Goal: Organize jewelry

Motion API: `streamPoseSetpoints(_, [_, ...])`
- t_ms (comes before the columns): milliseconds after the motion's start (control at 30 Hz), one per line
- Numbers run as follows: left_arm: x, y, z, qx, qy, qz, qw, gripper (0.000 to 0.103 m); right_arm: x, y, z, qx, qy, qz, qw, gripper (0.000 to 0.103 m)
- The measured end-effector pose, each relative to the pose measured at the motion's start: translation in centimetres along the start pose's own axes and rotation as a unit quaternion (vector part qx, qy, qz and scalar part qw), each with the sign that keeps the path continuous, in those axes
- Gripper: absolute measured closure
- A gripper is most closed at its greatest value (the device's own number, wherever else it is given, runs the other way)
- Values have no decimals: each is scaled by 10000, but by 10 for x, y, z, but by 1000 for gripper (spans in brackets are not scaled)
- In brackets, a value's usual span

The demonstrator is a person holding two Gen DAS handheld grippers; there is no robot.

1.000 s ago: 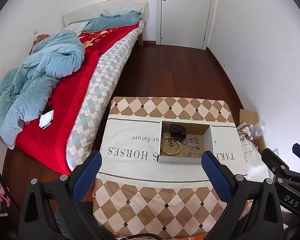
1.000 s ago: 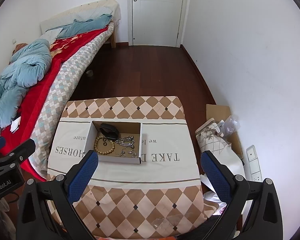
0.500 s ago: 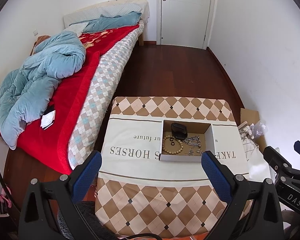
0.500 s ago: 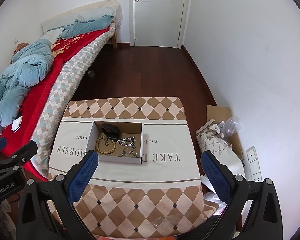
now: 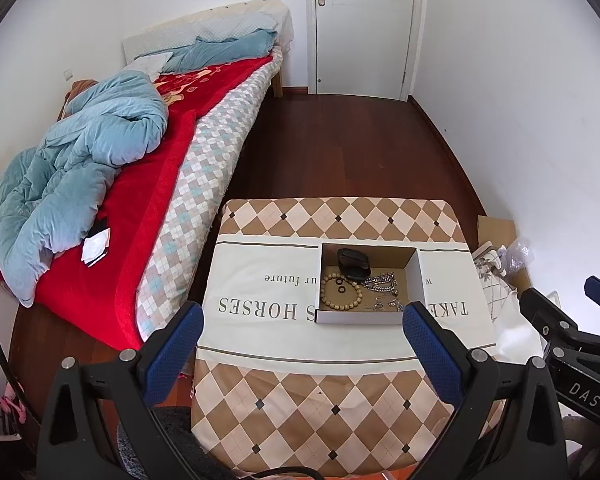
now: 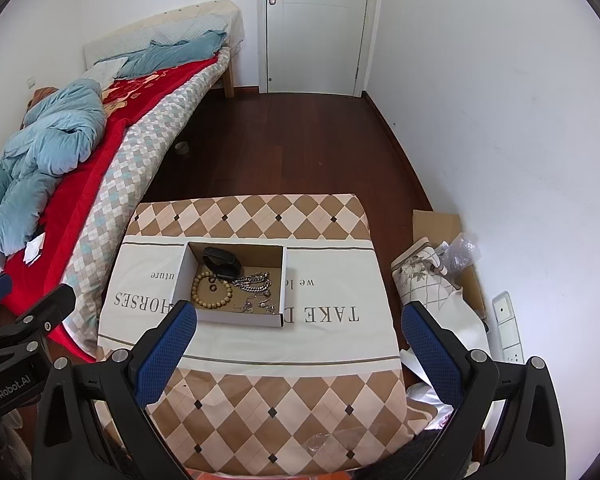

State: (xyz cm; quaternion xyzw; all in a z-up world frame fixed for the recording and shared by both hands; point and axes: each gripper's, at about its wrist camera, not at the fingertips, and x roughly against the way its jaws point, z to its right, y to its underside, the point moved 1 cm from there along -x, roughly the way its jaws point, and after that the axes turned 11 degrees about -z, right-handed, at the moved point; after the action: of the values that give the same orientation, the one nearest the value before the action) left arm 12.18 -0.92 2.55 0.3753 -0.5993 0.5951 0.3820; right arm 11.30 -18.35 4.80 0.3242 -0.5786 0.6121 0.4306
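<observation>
Both sets of fingers spread, empty: left gripper (image 5: 298, 330), right gripper (image 6: 298, 328). Jewelry heaped in cardboard box (image 6: 236, 318) on table (image 6: 340, 344). Risk: chain (image 6: 254, 282) tangled with earrings (image 6: 260, 304), likely snagging neighbours on lift.

A bedroom in a private home.
An unmade bed (image 5: 148, 168) with a red blanket (image 5: 112, 248) and rumpled blue quilt (image 5: 72, 168) lines one wall; a white door (image 5: 364, 24) closes off dark wooden flooring (image 5: 340, 148).
</observation>
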Motion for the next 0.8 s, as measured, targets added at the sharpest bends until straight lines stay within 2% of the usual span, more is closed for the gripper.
streamPoseSetpoints(800, [2,1,1,-28,-19,29,10000,1,3,-1,5,12,29,10,10000,0])
